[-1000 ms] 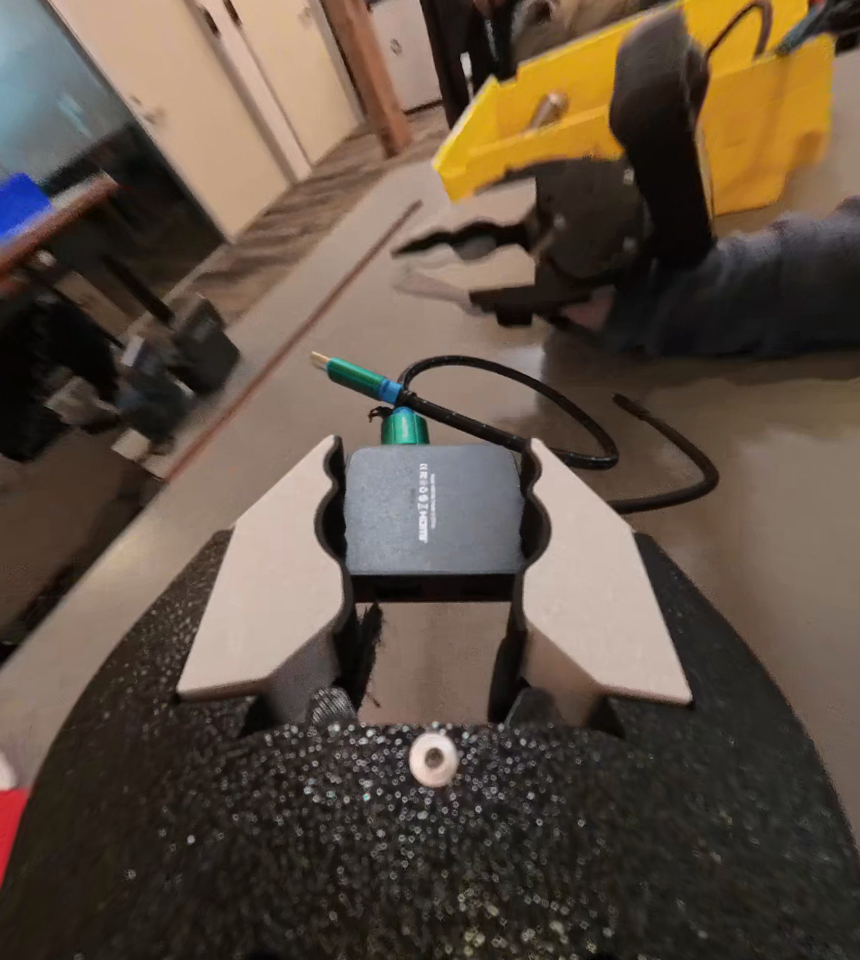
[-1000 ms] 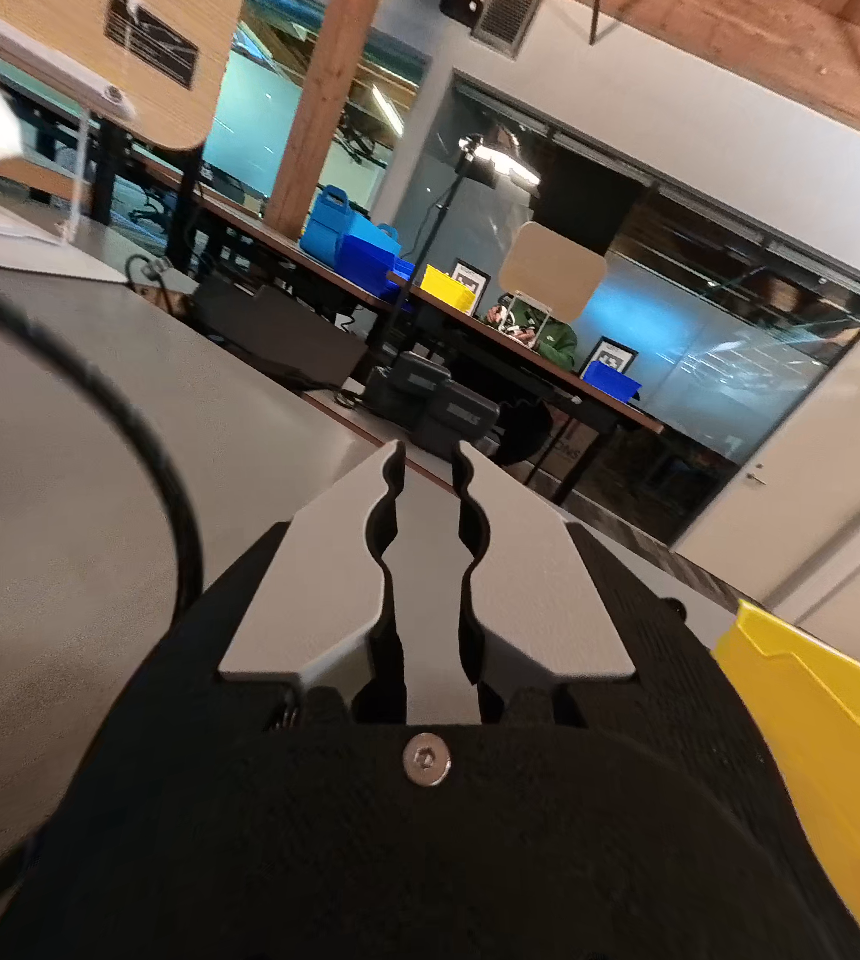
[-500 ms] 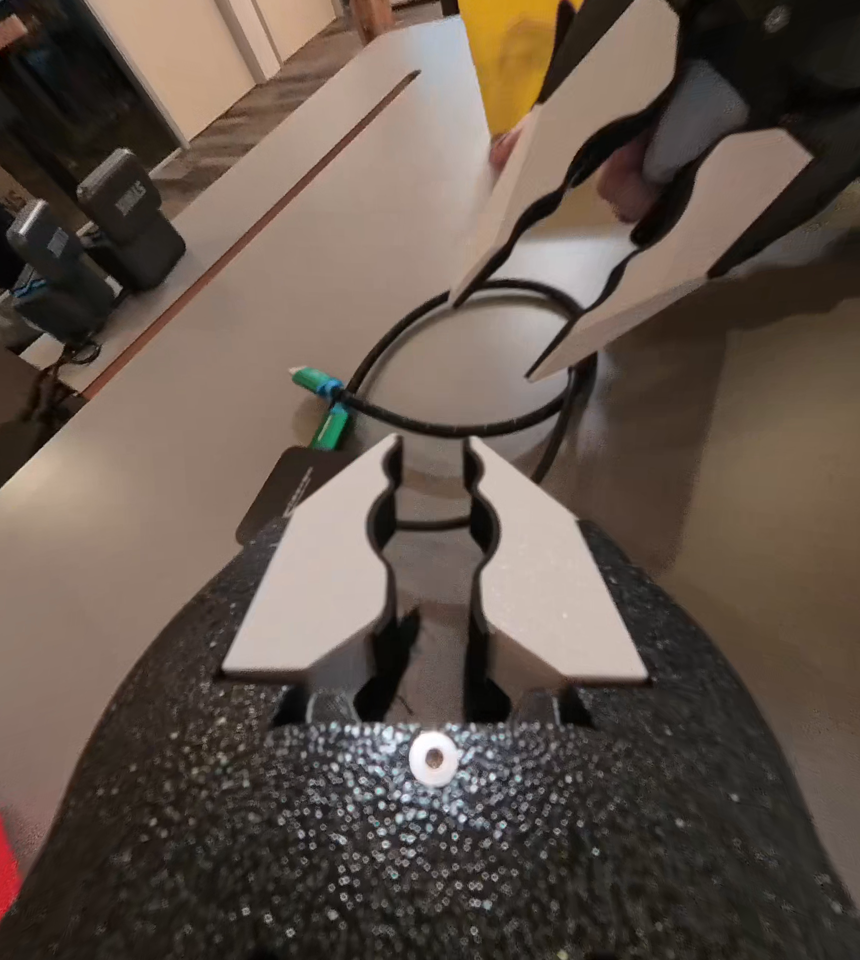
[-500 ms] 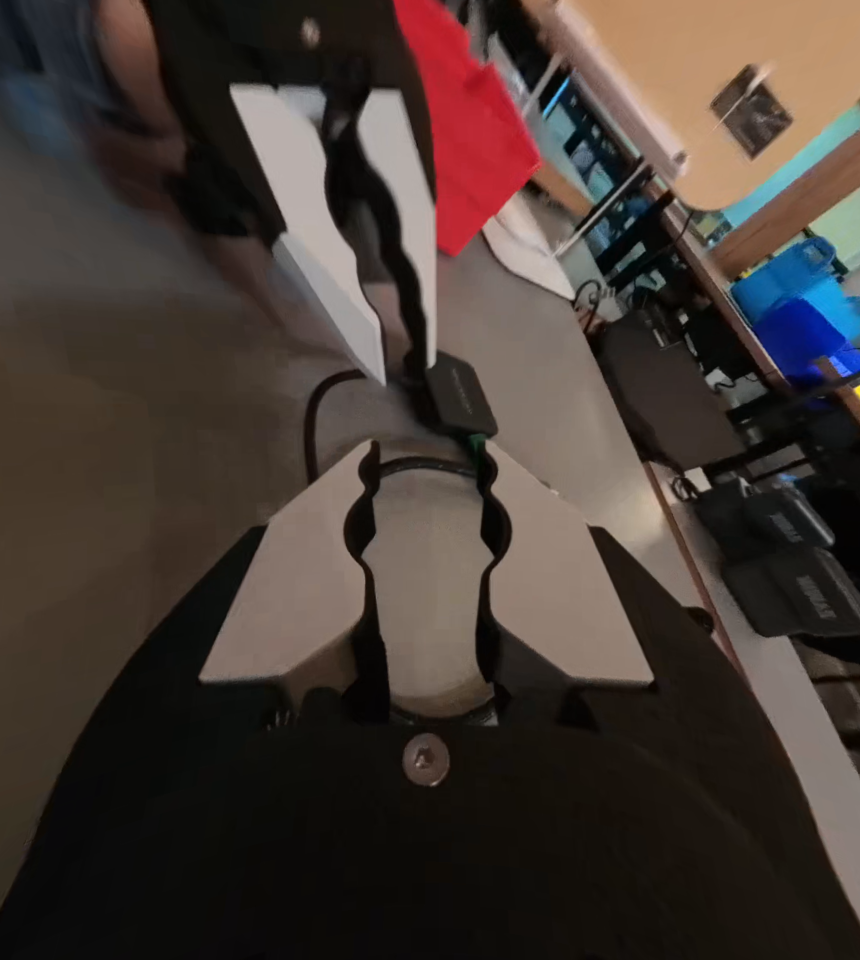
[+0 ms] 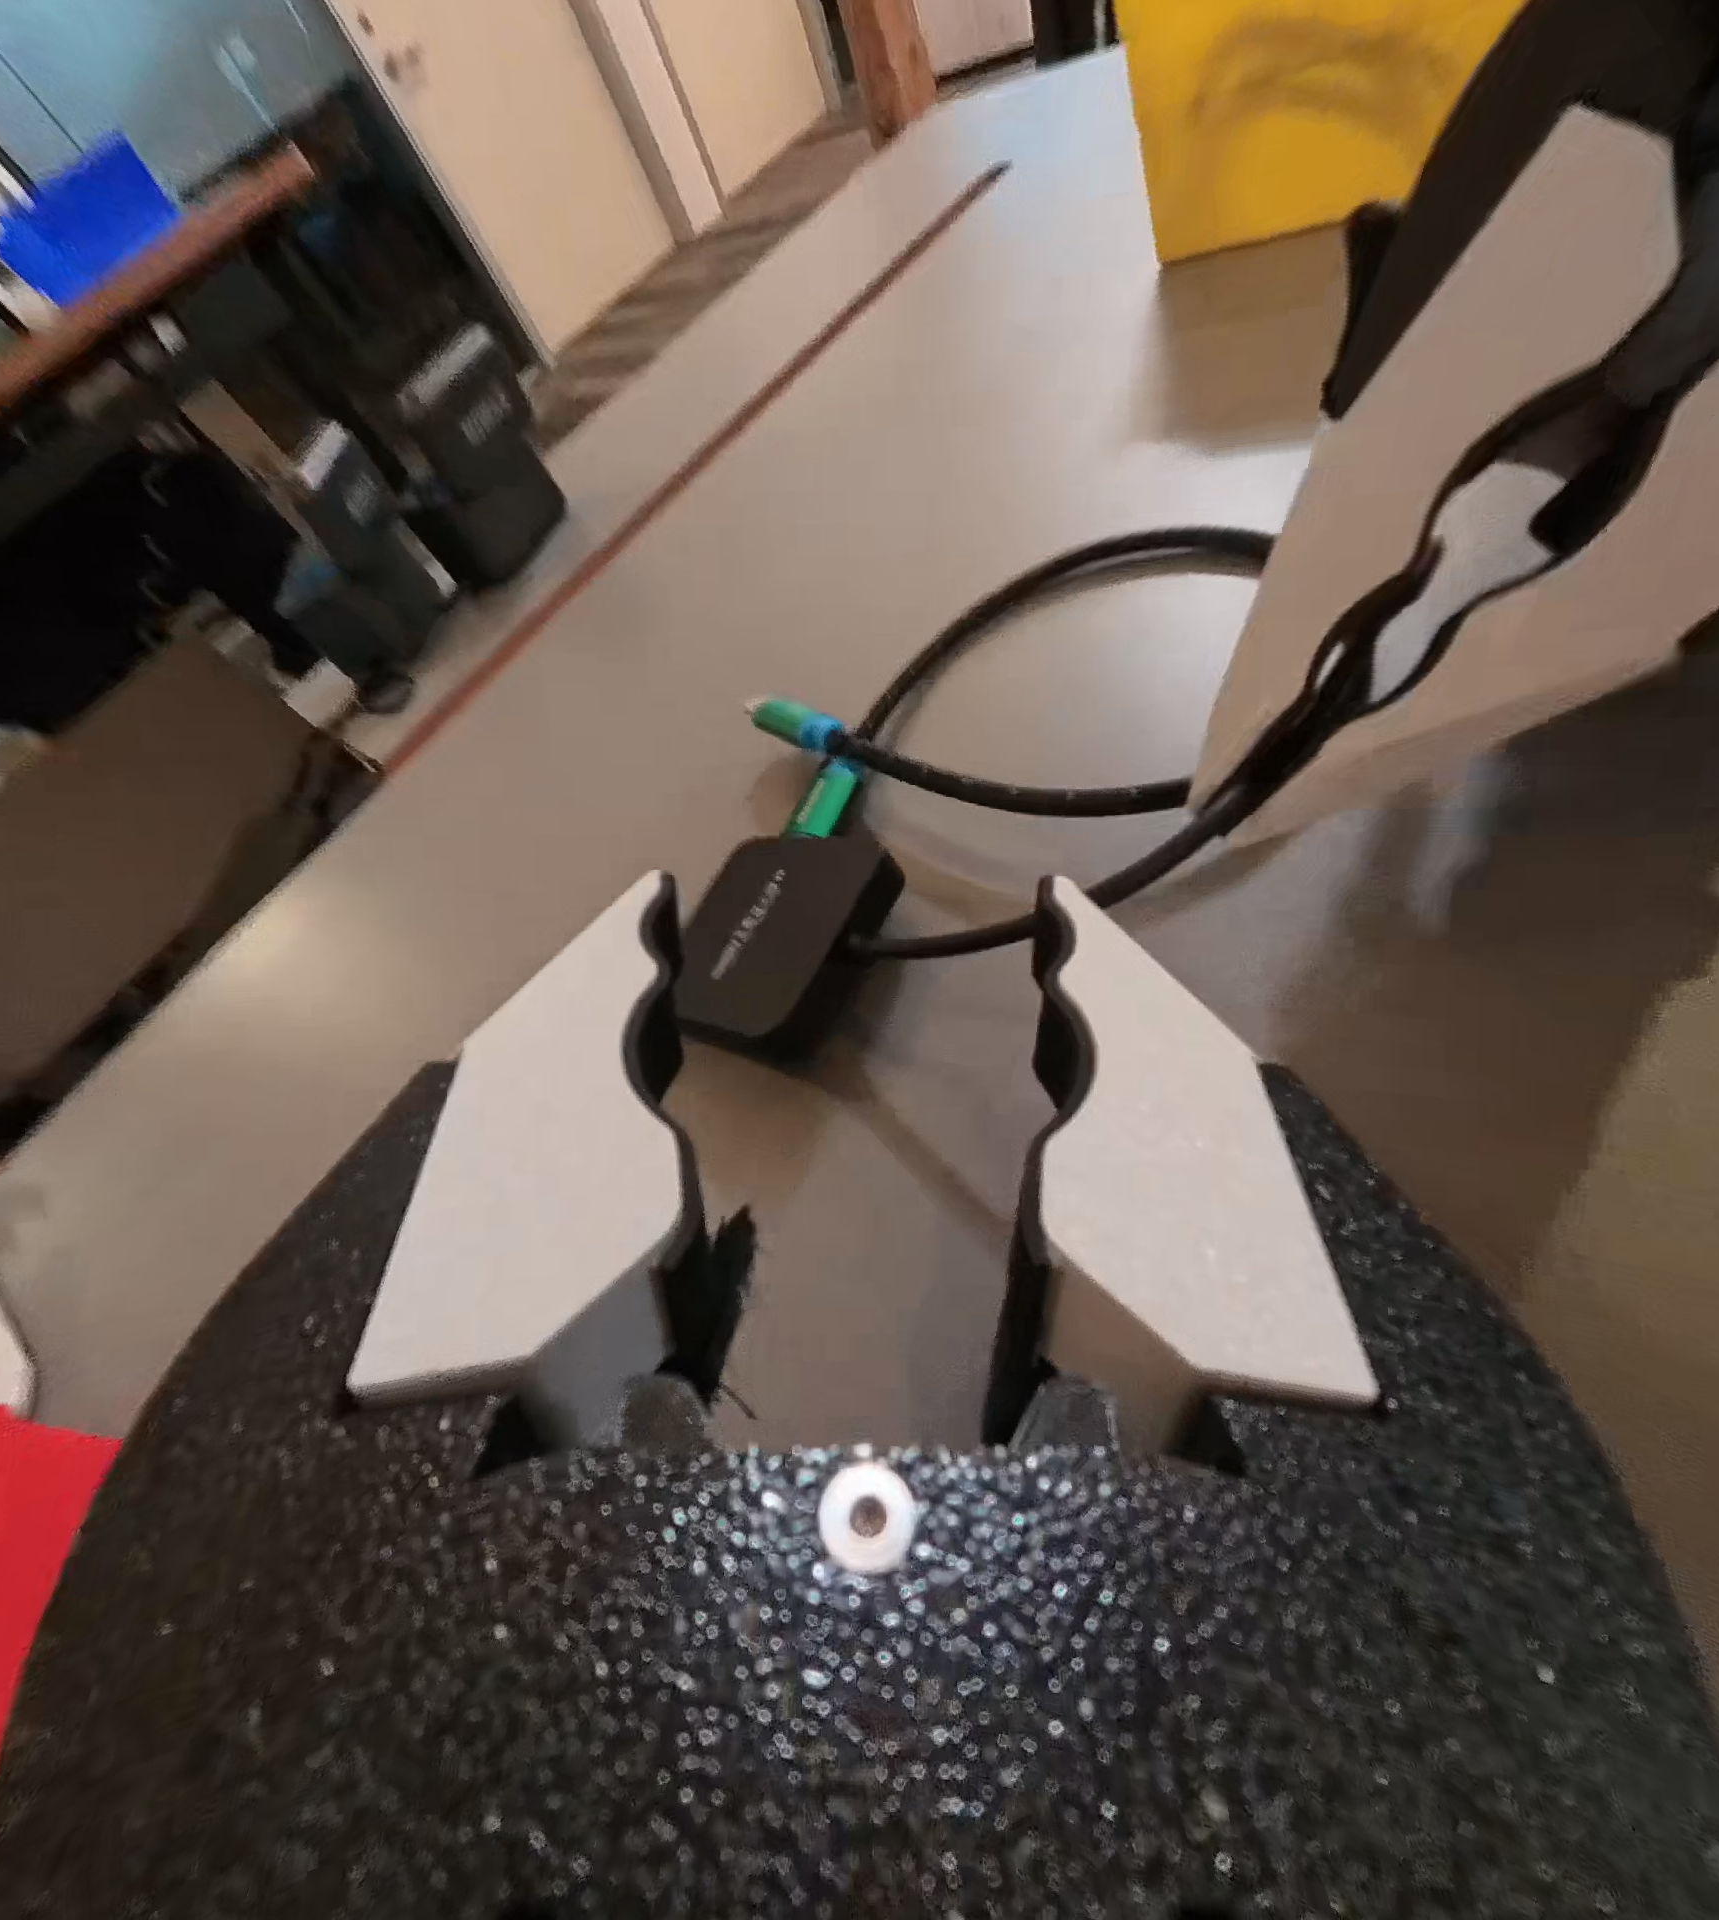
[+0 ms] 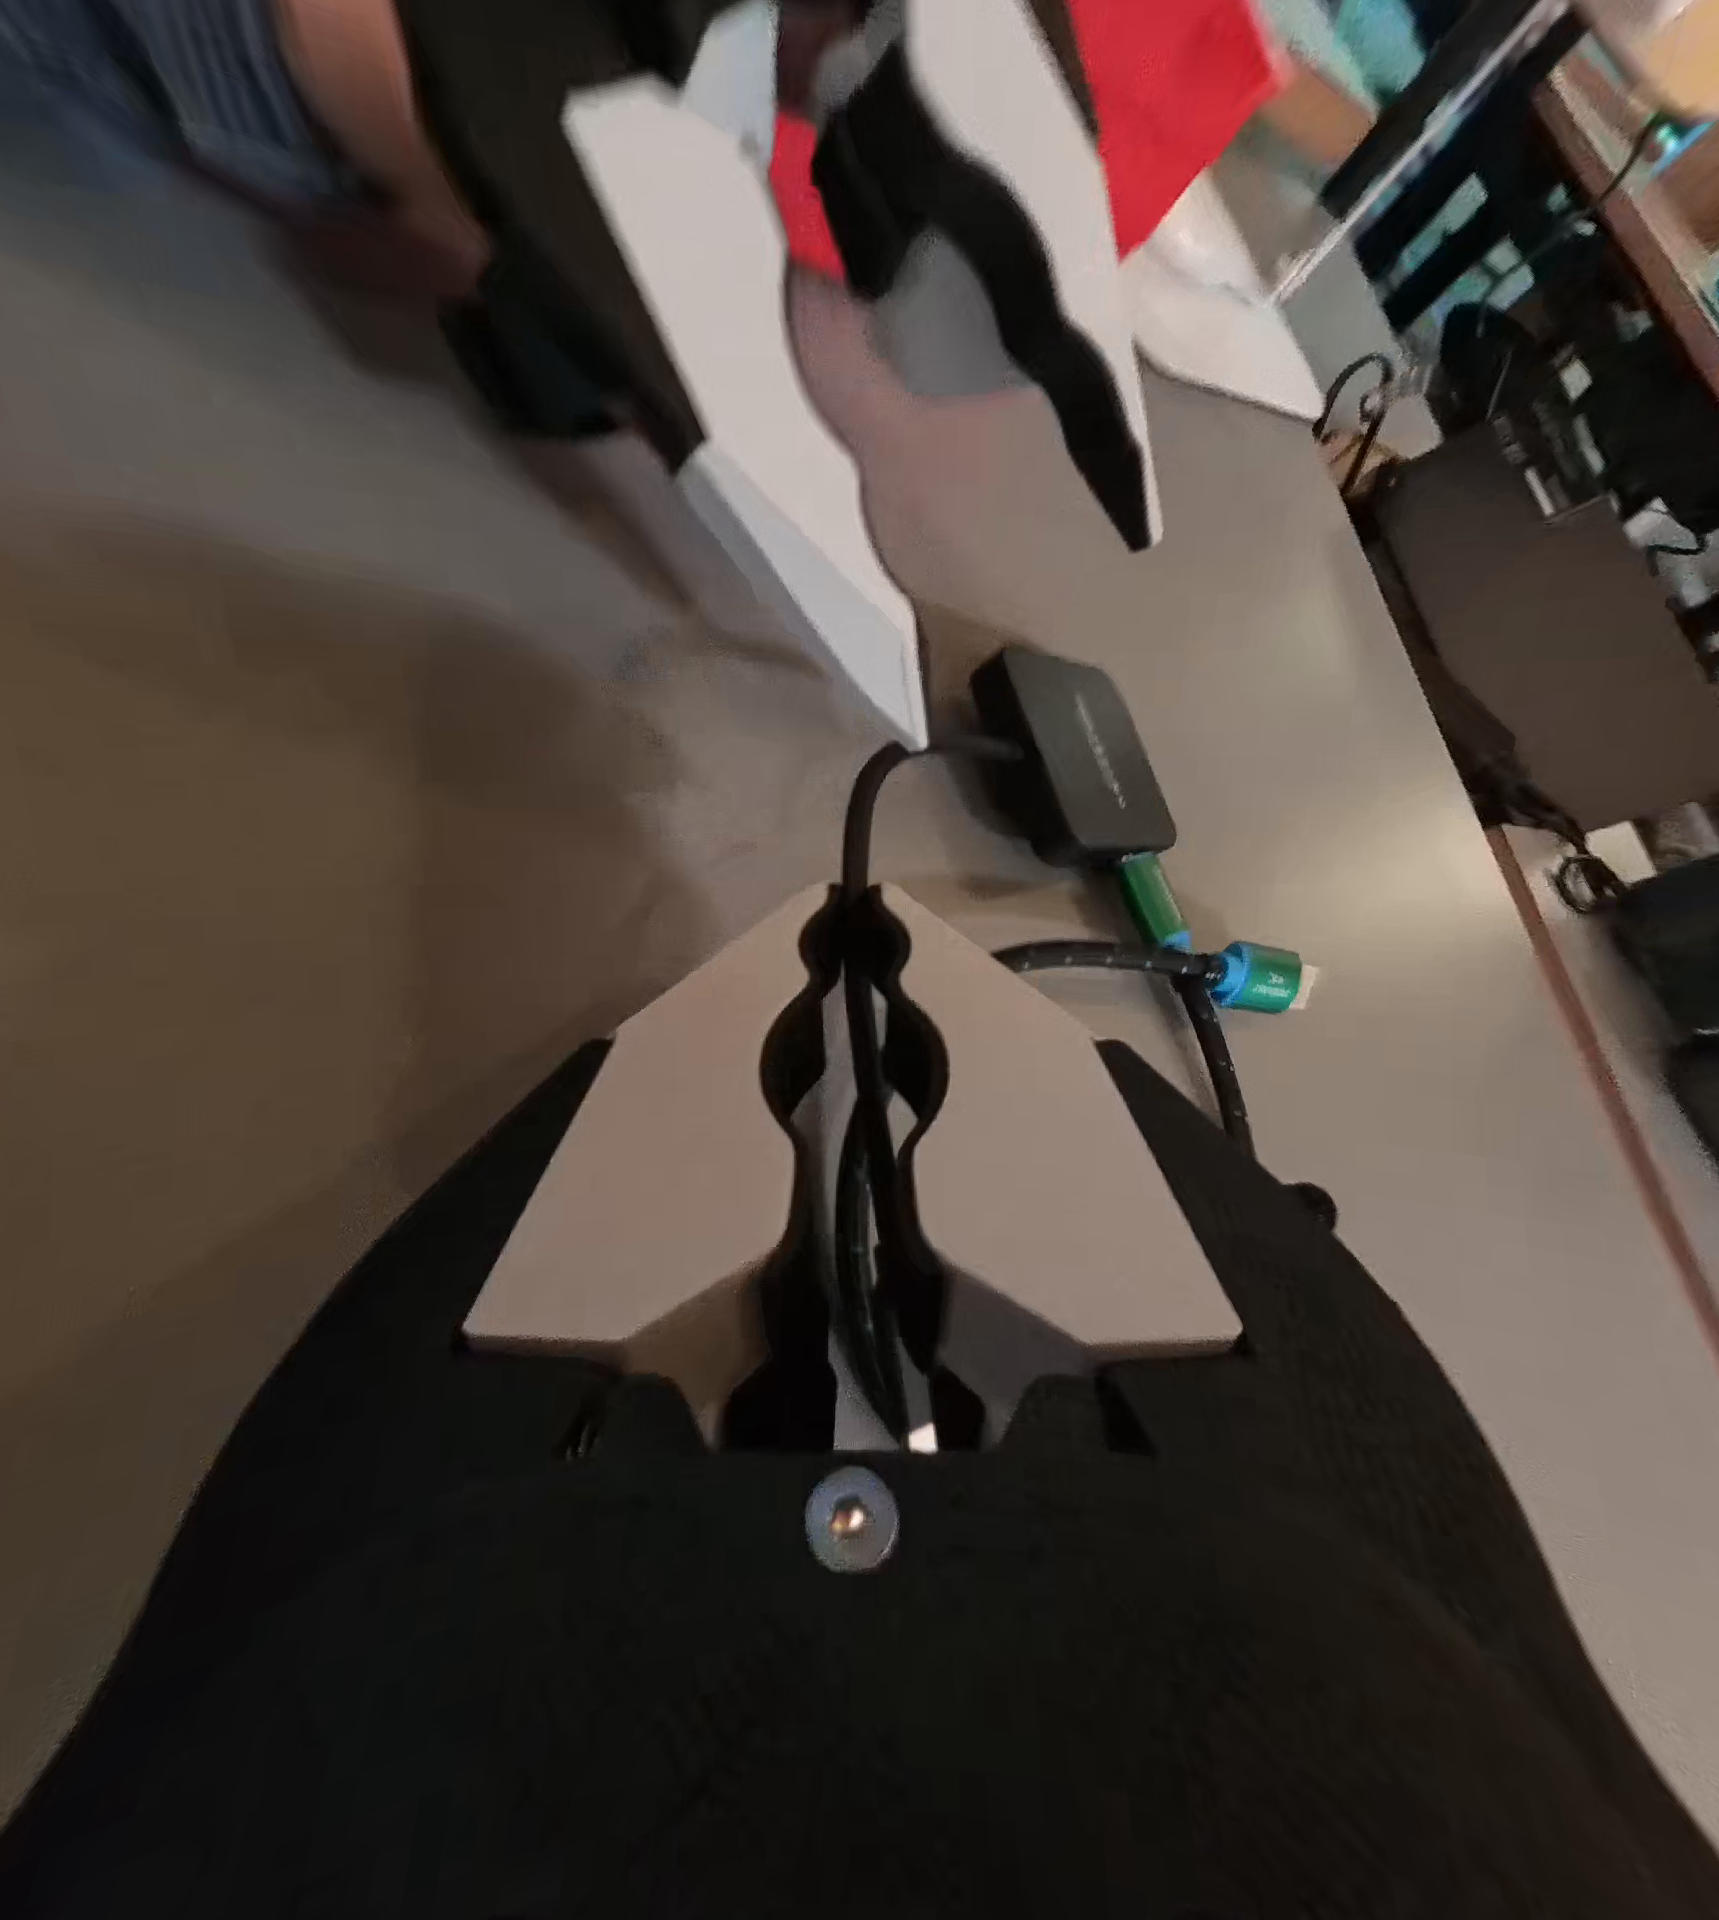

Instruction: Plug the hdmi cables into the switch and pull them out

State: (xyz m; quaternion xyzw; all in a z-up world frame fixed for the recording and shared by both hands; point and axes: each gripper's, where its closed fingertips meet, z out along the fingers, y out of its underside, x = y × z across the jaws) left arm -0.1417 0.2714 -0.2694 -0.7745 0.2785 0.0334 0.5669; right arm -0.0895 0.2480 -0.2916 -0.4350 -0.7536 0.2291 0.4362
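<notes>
Letting go of switch (image 5: 787, 951) now: your left gripper (image 5: 850, 914) spreading wide, low centre. Right gripper (image 6: 850, 914) pinching black cable (image 6: 860, 821), getting ready for pulling plug.

Right gripper (image 6: 855, 914) — clamped on cable (image 6: 860, 821)

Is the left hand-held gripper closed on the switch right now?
No, the left hand-held gripper is open, and the switch lies on the table just ahead of its fingertips.

Unreadable print on black switch (image 5: 782, 951)
</notes>
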